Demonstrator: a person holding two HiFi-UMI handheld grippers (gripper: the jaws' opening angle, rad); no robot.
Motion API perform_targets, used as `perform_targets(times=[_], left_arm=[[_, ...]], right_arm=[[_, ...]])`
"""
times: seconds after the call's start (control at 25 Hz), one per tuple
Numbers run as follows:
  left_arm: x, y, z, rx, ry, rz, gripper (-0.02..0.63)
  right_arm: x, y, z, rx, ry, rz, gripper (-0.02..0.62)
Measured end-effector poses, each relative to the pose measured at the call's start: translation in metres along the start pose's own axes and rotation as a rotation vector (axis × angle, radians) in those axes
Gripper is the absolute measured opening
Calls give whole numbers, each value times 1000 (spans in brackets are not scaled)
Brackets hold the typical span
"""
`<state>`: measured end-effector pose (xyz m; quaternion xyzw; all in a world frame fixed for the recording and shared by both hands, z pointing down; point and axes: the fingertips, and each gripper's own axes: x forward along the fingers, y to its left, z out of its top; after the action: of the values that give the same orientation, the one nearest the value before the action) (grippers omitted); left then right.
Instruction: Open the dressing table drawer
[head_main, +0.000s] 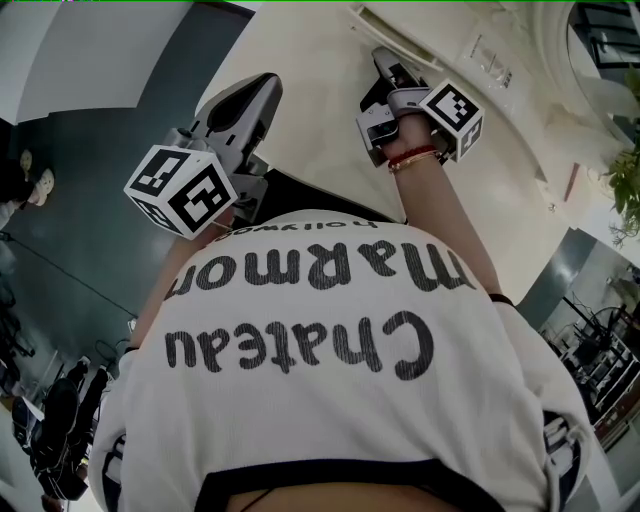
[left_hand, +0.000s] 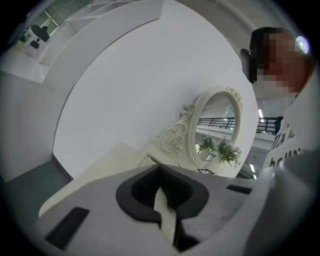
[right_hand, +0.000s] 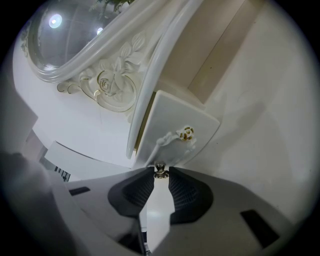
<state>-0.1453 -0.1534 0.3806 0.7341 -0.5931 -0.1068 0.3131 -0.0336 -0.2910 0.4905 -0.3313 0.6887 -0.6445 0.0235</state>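
One drawer (right_hand: 175, 117), handle (right_hand: 172, 137) pinched in jaws of right gripper (right_hand: 160, 172); left gripper (left_hand: 160, 169) jaws pressed together.

Large open hall, showroom-like: ornate white dressing table (head_main: 300, 60), carved oval mirror (left_hand: 217, 125), bare grey floor (head_main: 80, 250).

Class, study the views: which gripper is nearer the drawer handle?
Right. The right gripper has its jaws closed on one end of the drawer handle. The left gripper is held off to its left, shut and empty, touching nothing.
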Motion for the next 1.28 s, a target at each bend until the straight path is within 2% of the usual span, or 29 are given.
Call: perform_targets(times=[1.28], left_arm=[[-10,-3,-5,-11,9,-14,23]], right_arm=[[-9,2,-21,-22,20,1,103]])
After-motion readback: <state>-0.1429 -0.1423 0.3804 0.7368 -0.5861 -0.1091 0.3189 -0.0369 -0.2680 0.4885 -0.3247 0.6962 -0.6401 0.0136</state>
